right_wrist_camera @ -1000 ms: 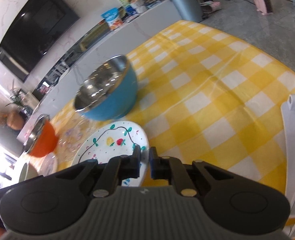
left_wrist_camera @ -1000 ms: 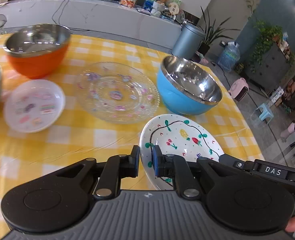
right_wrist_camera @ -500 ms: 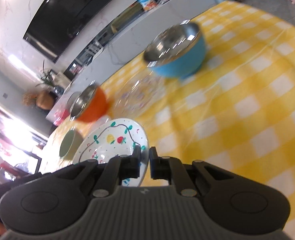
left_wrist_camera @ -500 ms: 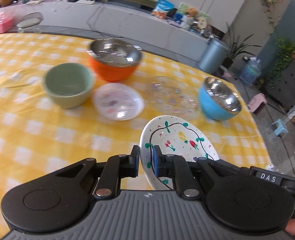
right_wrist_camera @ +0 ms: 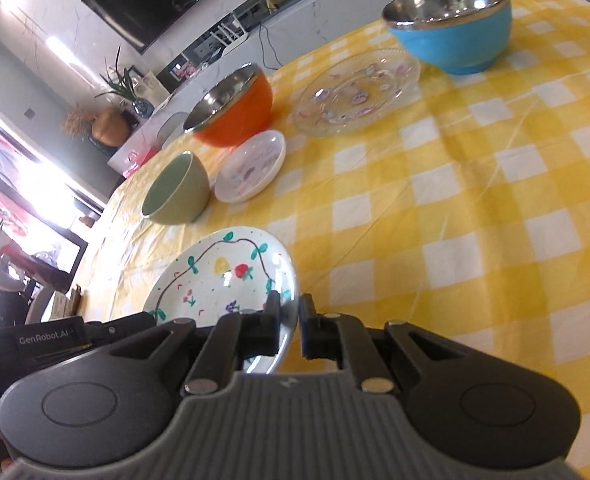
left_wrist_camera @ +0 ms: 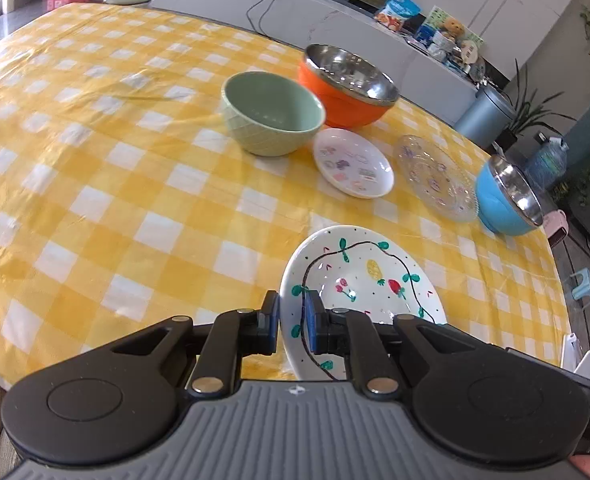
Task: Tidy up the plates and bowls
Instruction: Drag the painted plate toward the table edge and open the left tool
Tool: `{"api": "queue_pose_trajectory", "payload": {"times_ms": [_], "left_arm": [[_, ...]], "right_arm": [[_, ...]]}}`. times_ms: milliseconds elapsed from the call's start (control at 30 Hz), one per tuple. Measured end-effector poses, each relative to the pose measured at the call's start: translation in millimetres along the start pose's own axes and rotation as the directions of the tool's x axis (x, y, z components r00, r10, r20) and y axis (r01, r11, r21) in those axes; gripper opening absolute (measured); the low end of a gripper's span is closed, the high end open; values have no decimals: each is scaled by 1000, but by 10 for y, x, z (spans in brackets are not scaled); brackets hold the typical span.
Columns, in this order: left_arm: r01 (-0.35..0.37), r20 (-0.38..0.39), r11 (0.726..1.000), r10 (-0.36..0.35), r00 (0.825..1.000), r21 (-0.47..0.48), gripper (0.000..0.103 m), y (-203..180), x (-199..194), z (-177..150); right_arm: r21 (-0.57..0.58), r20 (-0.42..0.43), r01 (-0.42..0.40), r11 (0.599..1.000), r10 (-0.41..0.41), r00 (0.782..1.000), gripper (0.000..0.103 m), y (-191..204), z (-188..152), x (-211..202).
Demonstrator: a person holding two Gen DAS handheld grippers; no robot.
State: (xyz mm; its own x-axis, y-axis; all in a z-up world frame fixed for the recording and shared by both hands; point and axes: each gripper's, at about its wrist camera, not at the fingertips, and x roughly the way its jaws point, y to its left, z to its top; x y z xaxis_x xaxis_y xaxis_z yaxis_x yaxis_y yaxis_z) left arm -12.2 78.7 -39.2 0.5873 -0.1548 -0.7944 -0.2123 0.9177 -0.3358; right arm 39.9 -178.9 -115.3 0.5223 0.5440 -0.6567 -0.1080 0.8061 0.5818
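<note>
My left gripper (left_wrist_camera: 291, 320) is shut on the near left rim of a white painted plate (left_wrist_camera: 367, 276) with fruit and vine drawings. My right gripper (right_wrist_camera: 289, 320) is shut on the same plate's (right_wrist_camera: 223, 276) right rim. Both hold it above the yellow checked table. Beyond it stand a green bowl (left_wrist_camera: 271, 118), an orange steel-lined bowl (left_wrist_camera: 347, 86), a small white plate (left_wrist_camera: 353, 162), a clear glass plate (left_wrist_camera: 435, 176) and a blue steel-lined bowl (left_wrist_camera: 509, 198). The same row shows in the right wrist view: green bowl (right_wrist_camera: 177, 190), orange bowl (right_wrist_camera: 231, 108), small plate (right_wrist_camera: 253, 166), glass plate (right_wrist_camera: 357, 92), blue bowl (right_wrist_camera: 451, 30).
The yellow checked tablecloth (left_wrist_camera: 95, 184) spreads wide to the left of the dishes. A grey counter (left_wrist_camera: 335, 12) with snacks runs behind the table. A grey bin (left_wrist_camera: 485, 114) and plants stand past the table's far right edge.
Both grippers have carried the painted plate up and to the left, away from the blue bowl. The green bowl has come into view and the whole dish row now lies farther off.
</note>
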Motion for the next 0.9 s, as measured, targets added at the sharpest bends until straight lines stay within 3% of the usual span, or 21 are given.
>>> {"api": "queue_pose_trajectory", "payload": {"times_ms": [467,900], "left_arm": [[-101,-44,990,98,994,-93,16,281,142,11],[-139,-40,990,138,990,-29,22,190,207,-16]], "right_arm": [[-100,-23,-18,995,16,1000,7,226,-97,286],[-128,-31,-14,992,10,999,7,235,-115,329]]}}
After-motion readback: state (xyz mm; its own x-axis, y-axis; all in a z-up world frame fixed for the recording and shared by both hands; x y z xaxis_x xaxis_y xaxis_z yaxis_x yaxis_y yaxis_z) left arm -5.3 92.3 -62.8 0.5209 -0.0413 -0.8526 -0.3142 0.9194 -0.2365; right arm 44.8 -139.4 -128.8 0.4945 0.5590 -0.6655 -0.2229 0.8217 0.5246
